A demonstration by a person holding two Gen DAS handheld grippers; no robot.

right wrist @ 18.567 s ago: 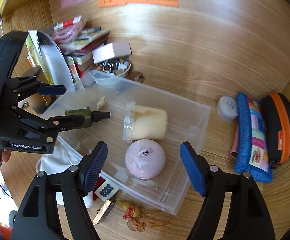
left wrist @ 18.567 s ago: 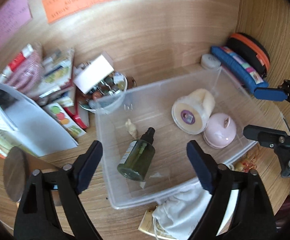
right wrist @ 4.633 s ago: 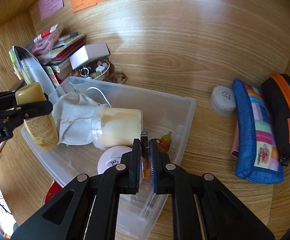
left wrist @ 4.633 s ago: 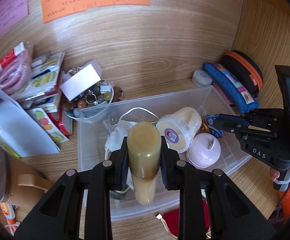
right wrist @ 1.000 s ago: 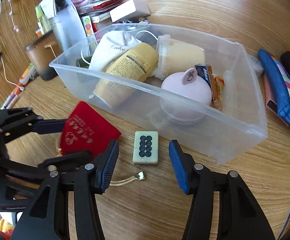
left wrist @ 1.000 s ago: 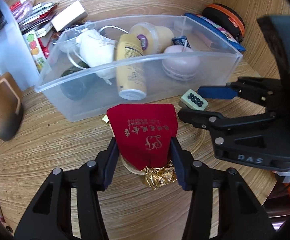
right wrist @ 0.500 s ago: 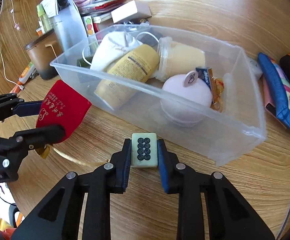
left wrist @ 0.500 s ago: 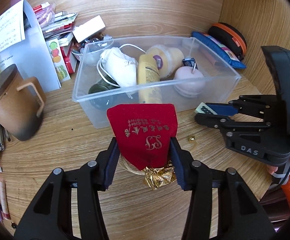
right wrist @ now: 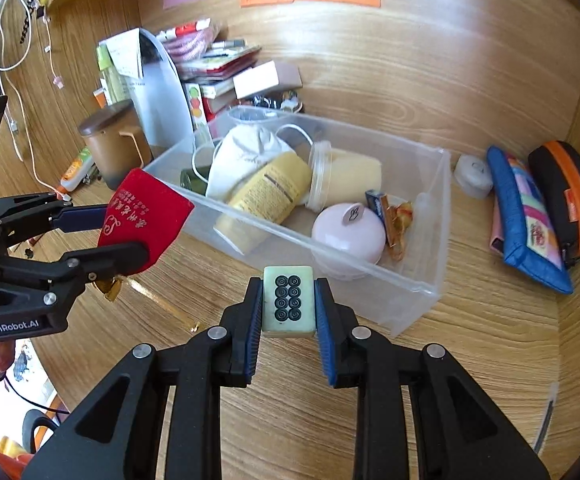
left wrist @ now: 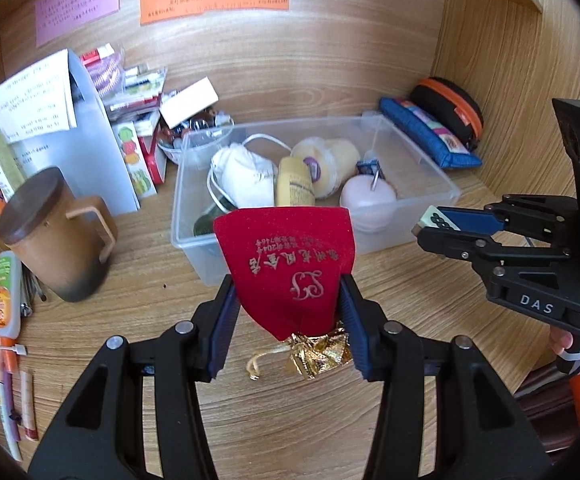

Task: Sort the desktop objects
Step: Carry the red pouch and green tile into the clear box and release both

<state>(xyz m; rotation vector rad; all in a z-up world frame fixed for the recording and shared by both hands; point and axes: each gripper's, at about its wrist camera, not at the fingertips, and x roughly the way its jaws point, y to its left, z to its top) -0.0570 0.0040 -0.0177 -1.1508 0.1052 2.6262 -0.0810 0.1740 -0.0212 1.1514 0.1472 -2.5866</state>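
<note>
Between my right tongs (right wrist: 289,312) sits the tile (right wrist: 289,301), clamped by its long sides, dotted face up, long axis pointing ahead. My left tongs (left wrist: 287,320) are clamped on the pouch (left wrist: 290,268), gripped near its gathered gold neck, which hangs toward me while the broad red end points away. Both loads hang clear of the desk (right wrist: 470,360).

Just ahead of both tongs lies the bin (right wrist: 444,216), its long axis running across my left view, its near wall the first thing either load must clear. I judge the coming move to be a carry forward and over that wall. The tile faces the right end, the pouch the middle.

Inside the bin, a pink case (right wrist: 348,236) lies nearest the tile, with a small box (right wrist: 376,202) beside it. A yellow bottle (right wrist: 265,196), white bag (right wrist: 245,156) and jar (right wrist: 346,178) fill the middle, so free floor looks scarce; the right end seems roomiest.

Left of the bin stands a mug (left wrist: 55,236); right of it, beyond, lie two zip cases (right wrist: 530,216).
</note>
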